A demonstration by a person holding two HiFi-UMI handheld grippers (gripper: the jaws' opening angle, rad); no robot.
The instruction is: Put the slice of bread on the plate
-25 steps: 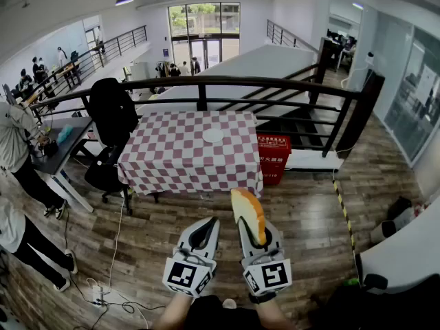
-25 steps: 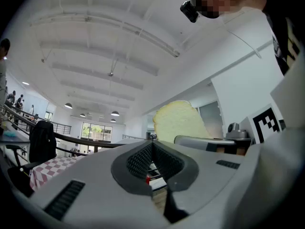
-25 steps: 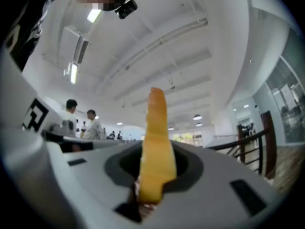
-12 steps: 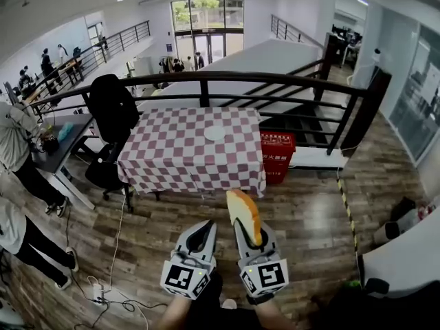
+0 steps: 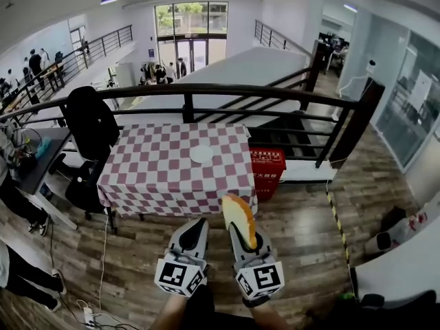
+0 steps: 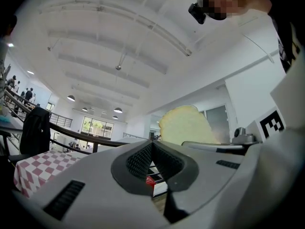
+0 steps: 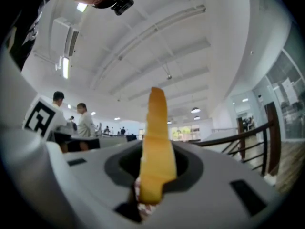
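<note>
The slice of bread (image 5: 240,218) stands on edge, upright, clamped at its lower part between the jaws of the right tool (image 5: 243,234). Most of the slice rises above and ahead of the jaw tips, crust edge up. In the right gripper view the slice (image 7: 155,151) is seen edge-on, a narrow yellow-brown strip dead centre in the right tool (image 7: 155,178), with a dark pad pressed against each flat face – a firm pinch on the bread.

The left tool (image 5: 194,231) is just beside it on the left. Its jaws are drawn together with nothing between them (in its own view only background shows through the narrow slit of the left tool (image 6: 153,160)). There the slice (image 6: 186,125) shows its pale flat face up and to the right.

Both tools hang over the wooden floor (image 5: 302,218), short of the near edge of the checkered tabletop (image 5: 151,174). The white plate (image 5: 201,155) lies well apart from the bread, right of the tabletop's middle. A red box (image 5: 267,165) stands on the floor by the right edge – a dark railing (image 5: 206,89) runs behind the far edge.
</note>
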